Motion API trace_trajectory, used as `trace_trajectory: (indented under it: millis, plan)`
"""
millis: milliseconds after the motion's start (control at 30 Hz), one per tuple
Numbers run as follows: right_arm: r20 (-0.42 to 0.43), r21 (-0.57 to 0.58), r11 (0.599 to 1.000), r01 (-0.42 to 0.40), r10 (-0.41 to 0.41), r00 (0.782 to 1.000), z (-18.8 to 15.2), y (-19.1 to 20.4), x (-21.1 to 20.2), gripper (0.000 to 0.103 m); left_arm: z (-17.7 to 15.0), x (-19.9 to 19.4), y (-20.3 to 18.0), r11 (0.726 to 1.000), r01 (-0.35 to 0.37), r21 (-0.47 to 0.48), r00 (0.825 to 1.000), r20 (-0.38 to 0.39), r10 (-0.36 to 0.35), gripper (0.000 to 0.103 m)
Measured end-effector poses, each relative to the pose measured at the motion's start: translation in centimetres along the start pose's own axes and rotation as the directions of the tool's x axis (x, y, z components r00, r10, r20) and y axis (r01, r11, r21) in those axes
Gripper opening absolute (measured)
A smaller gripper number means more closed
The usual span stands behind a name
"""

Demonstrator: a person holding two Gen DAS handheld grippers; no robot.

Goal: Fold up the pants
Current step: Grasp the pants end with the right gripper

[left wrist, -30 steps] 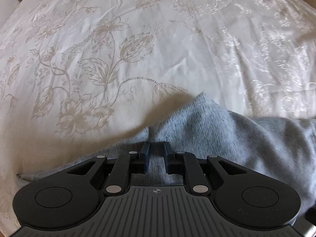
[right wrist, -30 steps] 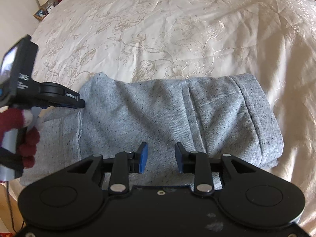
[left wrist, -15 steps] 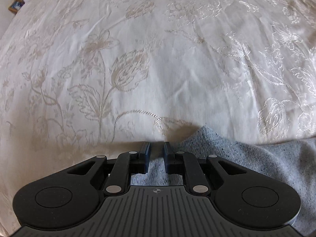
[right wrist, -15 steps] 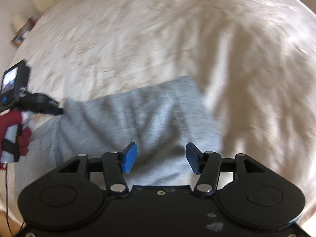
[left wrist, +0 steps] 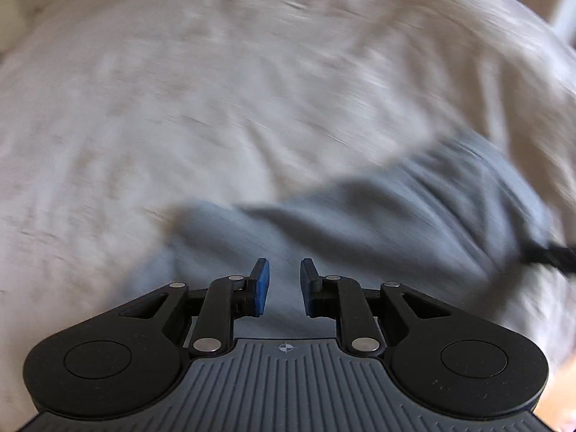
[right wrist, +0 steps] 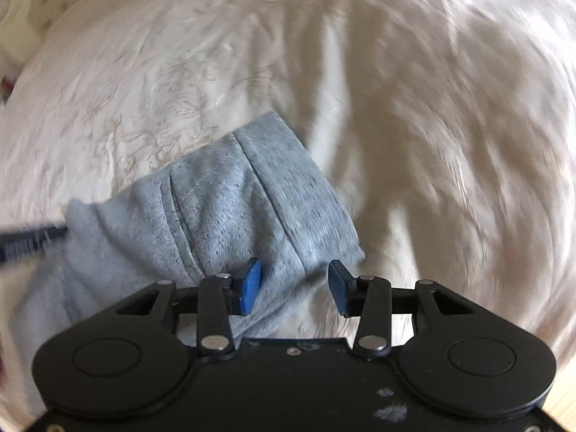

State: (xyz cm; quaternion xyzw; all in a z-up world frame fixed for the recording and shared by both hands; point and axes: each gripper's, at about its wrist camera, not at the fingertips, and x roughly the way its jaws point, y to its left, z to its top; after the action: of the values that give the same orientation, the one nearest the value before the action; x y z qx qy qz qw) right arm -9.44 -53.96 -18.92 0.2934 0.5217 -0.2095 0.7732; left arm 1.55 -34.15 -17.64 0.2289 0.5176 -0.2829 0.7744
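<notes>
- Change since a second ago: in my left wrist view the left gripper (left wrist: 284, 284) then had its pads close together with grey cloth between them; now the jaws are opening, a clear gap shows between the pads, and I see nothing pinched there.
- The pants (left wrist: 414, 223), which then filled the lower right of that view, now lie as a grey heap ahead and right of the fingers on the bedspread (left wrist: 216, 108).
- Right gripper (right wrist: 293, 286): jaws closing, pads apart. The folded edge of the pants (right wrist: 230, 198) lies under the left pad (right wrist: 250, 288); I cannot tell whether it touches.
- Hard to read: the left view is heavily smeared, floral pattern lost, pants' outline soft. The right view blurs toward its right side.
- Cut off: a dark bar (left wrist: 550, 255) at the left view's right edge, and another (right wrist: 28, 241) at the right view's left edge, both too blurred to identify.
- Only the right view shows the pants' seam and ribbed band.
</notes>
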Motion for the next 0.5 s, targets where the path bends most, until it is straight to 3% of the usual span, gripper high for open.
trace_trajectory:
  millis: [167, 233, 267, 400, 500]
  plan:
    - [-0.035, 0.069, 0.995, -0.074, 0.076, 0.996, 0.5, -0.6, 0.9, 0.044, -3.2, 0.9, -2.5, 0.997, 0.045, 0.059, 0.996, -0.079, -0.04, 0.019]
    - [-0.061, 0.089, 0.991, -0.101, 0.107, 0.992, 0.6, -0.1, 1.4, 0.025, -3.8, 0.8, -2.6, 0.997, 0.046, 0.057, 0.995, -0.088, -0.041, 0.018]
    - [-0.066, 0.071, 0.992, -0.106, 0.11, 0.992, 0.7, 0.5, 1.4, 0.009, -3.9, 0.6, -2.4, 0.997, 0.042, 0.058, 0.996, -0.083, -0.037, 0.018]
    - [0.005, -0.036, 0.992, -0.12, 0.121, 0.993, 0.3, 1.9, -1.5, 0.007, -3.1, -0.6, -2.3, 0.997, 0.024, 0.078, 0.999, -0.029, -0.022, 0.019]
    - [-0.048, -0.025, 0.996, -0.087, 0.086, 0.995, -0.7, 1.1, -0.1, 0.007, -2.8, -0.3, -2.5, 0.996, 0.046, 0.077, 0.998, -0.037, -0.043, 0.02]
